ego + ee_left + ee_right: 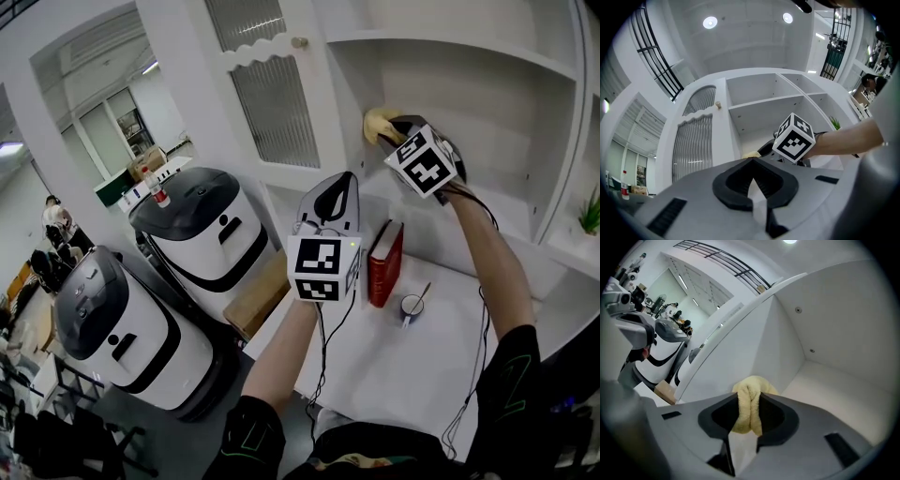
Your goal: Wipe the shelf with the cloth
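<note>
**Left gripper idle, cloth pinched in the right**

Our left gripper [334, 192] sits closest to us, raised above the counter [422, 375]. Its jaws are closed tip to tip with nothing between them, and it is well apart from the work.

Our right gripper [749, 401] reaches into the shelf [834, 387], and its jaws are clamped on the yellow cloth [749, 392]. The cloth is folded into a thick wad that bulges out past the fingertips. It is up by the compartment's left wall, above the floor board. We cannot tell whether it is actually pressing on either surface.

We judge the cloth to be light, soft terry that squashes easily and will drag against the white board, not slide over it. The pinch across the middle of the fold looks right, since it leaves a padded nose in front to do the wiping. A grip nearer an edge would probably let the wad unfold or pull free as it drags. Only light pressure should be needed, because the cloth gives way before the hard jaws reach the board.
</note>
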The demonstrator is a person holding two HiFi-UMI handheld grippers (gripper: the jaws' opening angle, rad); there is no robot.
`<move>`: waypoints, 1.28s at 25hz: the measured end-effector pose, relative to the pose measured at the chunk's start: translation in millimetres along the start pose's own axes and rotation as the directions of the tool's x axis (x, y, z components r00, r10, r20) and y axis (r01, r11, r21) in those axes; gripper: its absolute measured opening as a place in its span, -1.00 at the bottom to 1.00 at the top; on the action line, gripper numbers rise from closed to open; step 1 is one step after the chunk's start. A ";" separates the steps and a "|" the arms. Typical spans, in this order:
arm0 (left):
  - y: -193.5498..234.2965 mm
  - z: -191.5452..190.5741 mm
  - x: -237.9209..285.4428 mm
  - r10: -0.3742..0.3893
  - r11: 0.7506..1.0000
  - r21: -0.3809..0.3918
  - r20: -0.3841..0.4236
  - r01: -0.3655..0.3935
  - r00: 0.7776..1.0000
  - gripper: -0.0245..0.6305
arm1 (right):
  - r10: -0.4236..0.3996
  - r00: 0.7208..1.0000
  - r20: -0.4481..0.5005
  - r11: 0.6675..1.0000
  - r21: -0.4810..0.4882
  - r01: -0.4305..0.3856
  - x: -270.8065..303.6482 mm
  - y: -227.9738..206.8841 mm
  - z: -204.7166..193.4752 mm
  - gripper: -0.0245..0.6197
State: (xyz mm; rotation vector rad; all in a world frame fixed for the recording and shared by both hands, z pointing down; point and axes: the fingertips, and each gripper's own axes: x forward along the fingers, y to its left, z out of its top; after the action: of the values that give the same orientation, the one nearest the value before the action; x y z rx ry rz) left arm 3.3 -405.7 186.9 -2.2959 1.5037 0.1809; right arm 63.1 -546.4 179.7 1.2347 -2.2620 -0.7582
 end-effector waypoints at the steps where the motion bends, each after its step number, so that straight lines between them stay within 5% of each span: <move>1: 0.3 -2.7 0.2 0.000 1.000 -0.001 -0.004 0.000 1.000 -0.93 | 0.007 1.000 -0.009 1.000 -0.008 -0.007 3.6 3.3 -2.8 -0.59; 16: -6.2 -22.5 -2.2 -0.020 1.000 -0.024 -0.026 0.020 0.999 -0.93 | 0.048 0.999 0.008 0.986 -0.159 -0.046 -11.3 43.2 19.3 -0.58; 32: -9.5 -11.3 -22.7 -0.019 0.999 -0.029 -0.013 0.019 1.000 -0.93 | 0.137 0.985 0.105 0.979 -0.169 -0.118 -46.9 80.1 47.1 -0.58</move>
State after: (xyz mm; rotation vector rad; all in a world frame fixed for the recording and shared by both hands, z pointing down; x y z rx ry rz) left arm 1.3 -387.4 206.8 -2.3375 1.4946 0.1831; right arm 8.4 -458.5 191.0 0.9836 -2.2939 -0.9664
